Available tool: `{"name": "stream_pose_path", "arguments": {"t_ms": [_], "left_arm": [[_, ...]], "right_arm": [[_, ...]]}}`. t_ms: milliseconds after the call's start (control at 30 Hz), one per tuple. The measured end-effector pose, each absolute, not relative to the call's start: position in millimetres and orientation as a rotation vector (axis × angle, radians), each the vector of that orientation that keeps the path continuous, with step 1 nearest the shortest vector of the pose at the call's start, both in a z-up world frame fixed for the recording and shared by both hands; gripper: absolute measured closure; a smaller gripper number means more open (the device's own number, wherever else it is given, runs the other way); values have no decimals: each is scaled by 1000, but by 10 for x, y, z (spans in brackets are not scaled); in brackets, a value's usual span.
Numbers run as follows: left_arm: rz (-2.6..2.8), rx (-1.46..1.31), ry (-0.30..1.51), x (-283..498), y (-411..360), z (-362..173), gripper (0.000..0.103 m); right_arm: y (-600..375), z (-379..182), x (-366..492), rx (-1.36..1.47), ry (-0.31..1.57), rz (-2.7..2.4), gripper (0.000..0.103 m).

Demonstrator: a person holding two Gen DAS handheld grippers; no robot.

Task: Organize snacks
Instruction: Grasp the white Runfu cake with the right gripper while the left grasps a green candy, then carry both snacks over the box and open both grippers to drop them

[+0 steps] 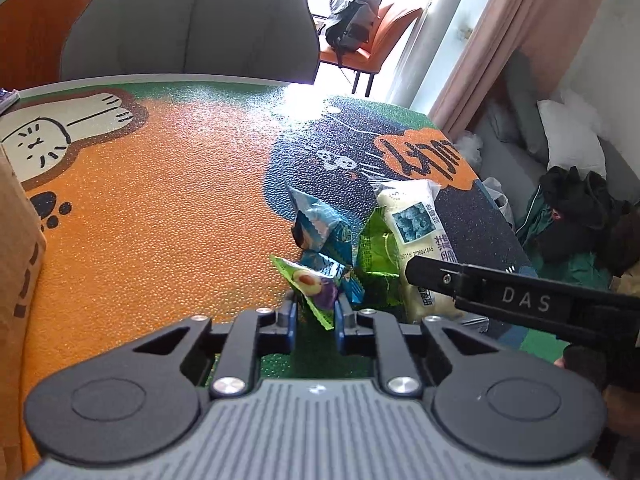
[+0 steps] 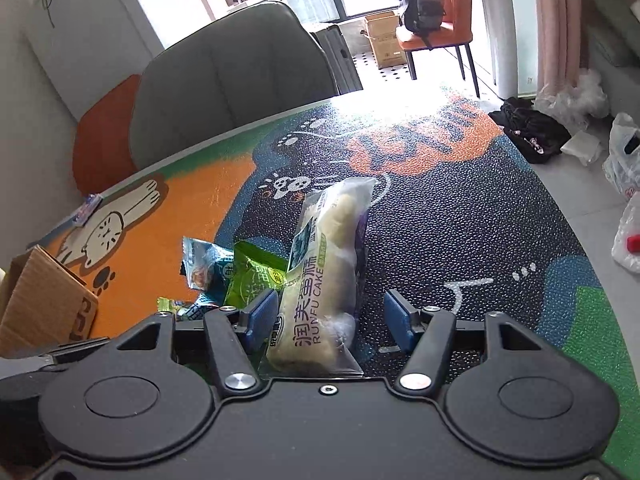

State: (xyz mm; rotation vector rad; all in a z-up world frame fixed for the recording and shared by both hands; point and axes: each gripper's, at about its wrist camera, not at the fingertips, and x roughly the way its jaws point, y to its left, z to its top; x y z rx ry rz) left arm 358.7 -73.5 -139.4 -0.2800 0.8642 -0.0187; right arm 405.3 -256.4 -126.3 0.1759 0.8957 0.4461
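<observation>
Several snack packets lie in a pile on the cartoon-printed table mat (image 1: 160, 200). My left gripper (image 1: 315, 312) is shut on a small green packet with an avocado picture (image 1: 310, 286). Behind it lie a blue packet (image 1: 324, 228), a green foil packet (image 1: 374, 248) and a long cream cake packet (image 1: 416, 240). In the right wrist view my right gripper (image 2: 330, 318) is open, its blue pads either side of the cake packet (image 2: 324, 280). The green foil packet (image 2: 256, 276) and blue packet (image 2: 204, 264) lie to its left.
A cardboard box (image 2: 44, 300) stands at the table's left; its wall shows in the left wrist view (image 1: 16, 260). A grey chair (image 1: 192, 24) stands behind the table. The right gripper's arm (image 1: 520, 300) crosses the left wrist view at right. Clothes and bags lie on the floor at right.
</observation>
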Motion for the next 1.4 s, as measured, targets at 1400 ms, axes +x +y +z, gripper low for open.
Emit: {"name": "stream_pose_path", "arguments": {"t_ms": [1400], "left_arm": [[172, -346, 636, 2209, 490, -398, 86]], "right_arm": [[-1689, -240, 3027, 177, 671, 696, 81]]}}
